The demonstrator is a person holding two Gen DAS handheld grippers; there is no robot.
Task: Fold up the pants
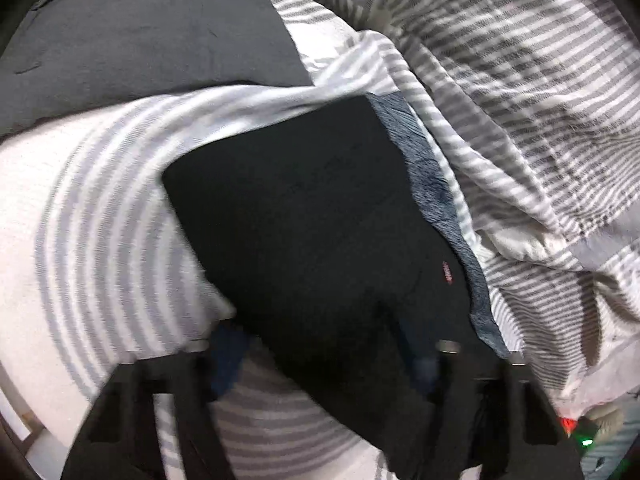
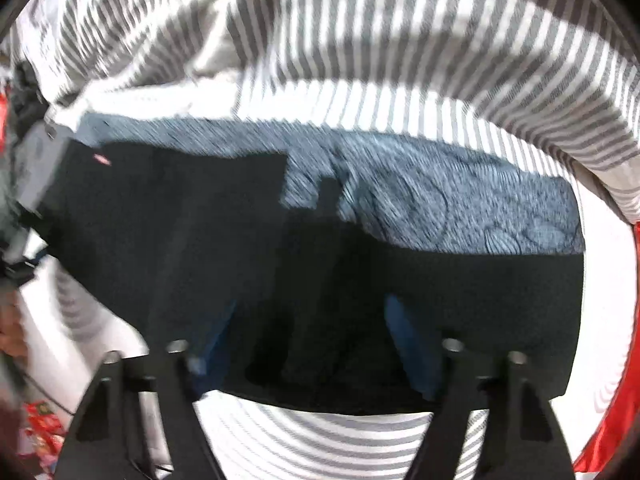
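Observation:
Black pants (image 1: 304, 216) lie folded into a rectangle on a blue patterned cloth (image 1: 432, 176) on the striped bedding (image 1: 100, 208); a small red tag (image 1: 447, 271) shows near one edge. My left gripper (image 1: 324, 344) is open, its blue-padded fingers (image 1: 228, 356) straddling the near corner of the pants. In the right wrist view the pants (image 2: 200, 232) lie over the blue cloth (image 2: 440, 200). My right gripper (image 2: 312, 340) is open, its fingers (image 2: 404, 332) spread over the near edge of the pants.
A rumpled grey-and-white striped blanket (image 1: 520, 80) is heaped beyond the pants and also shows in the right wrist view (image 2: 360, 40). A dark grey garment with buttons (image 1: 132, 40) lies at the far left. Red fabric (image 2: 604, 440) borders the bed at right.

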